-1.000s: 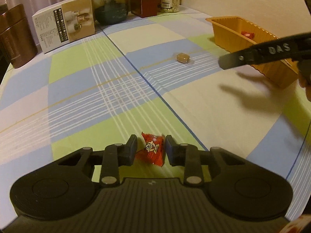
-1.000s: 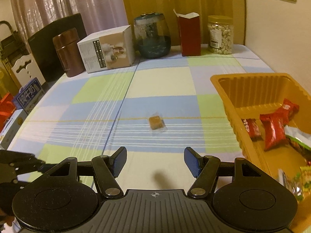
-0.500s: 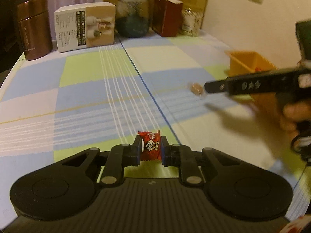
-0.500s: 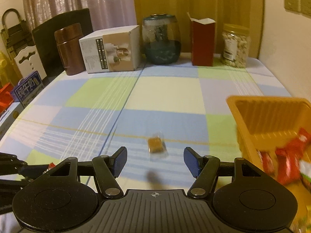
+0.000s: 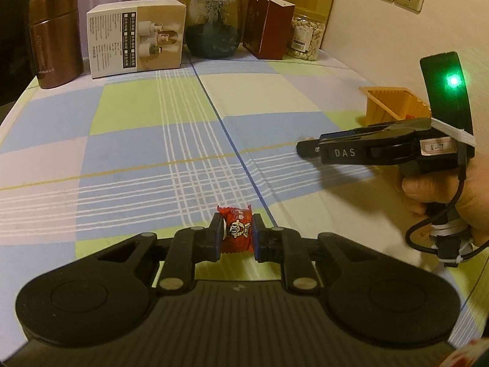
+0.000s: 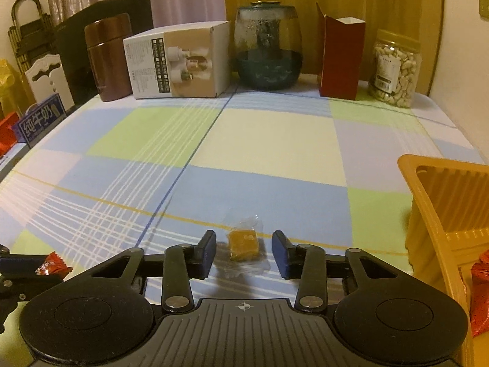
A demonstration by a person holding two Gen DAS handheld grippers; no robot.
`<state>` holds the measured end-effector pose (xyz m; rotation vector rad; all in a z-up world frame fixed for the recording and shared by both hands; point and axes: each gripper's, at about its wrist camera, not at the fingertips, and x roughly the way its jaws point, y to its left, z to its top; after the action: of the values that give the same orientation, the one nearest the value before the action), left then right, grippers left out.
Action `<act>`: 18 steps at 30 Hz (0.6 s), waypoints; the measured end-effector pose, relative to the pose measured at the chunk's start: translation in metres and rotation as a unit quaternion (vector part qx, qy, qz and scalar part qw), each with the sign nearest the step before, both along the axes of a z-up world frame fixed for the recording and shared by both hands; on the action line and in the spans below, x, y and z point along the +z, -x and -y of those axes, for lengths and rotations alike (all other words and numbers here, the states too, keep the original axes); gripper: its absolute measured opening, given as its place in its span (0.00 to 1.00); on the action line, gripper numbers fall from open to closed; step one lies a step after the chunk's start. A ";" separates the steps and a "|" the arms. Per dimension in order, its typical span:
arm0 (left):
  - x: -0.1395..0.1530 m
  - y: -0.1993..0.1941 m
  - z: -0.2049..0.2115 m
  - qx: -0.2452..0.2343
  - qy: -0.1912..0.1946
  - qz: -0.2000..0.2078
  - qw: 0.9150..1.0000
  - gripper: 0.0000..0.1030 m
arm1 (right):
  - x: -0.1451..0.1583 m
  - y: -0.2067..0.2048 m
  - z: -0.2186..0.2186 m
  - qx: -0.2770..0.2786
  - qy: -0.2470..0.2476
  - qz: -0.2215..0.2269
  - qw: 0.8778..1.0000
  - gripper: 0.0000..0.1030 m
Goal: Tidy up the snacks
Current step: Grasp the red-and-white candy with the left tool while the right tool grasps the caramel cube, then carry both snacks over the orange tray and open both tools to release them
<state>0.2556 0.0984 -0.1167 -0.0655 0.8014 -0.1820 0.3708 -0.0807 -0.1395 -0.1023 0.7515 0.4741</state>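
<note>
My left gripper (image 5: 235,235) pinches red candy (image 5: 237,231) | right gripper (image 6: 244,252) open, straddling amber sweet (image 6: 243,244) on surface (image 6: 275,140) | risk: slippery wrapper squirts out, missing tray (image 6: 443,195) at right.

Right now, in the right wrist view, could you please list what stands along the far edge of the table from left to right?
Brown canister → white product box → dark glass jar → open red carton → clear jar of nuts.

Right tongs (image 6: 244,251) spread wide — amber candy (image 6: 243,244) between.
</note>
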 end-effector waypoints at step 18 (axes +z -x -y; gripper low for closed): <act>0.034 0.037 0.011 0.038 0.008 -0.002 0.999 0.16 | 0.058 0.097 0.018 -0.044 -0.024 -0.001 0.999 0.21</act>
<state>0.2187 0.0876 -0.0824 -0.1112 0.8008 -0.1173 0.2739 -0.0992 -0.0819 -0.0245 0.7438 0.4084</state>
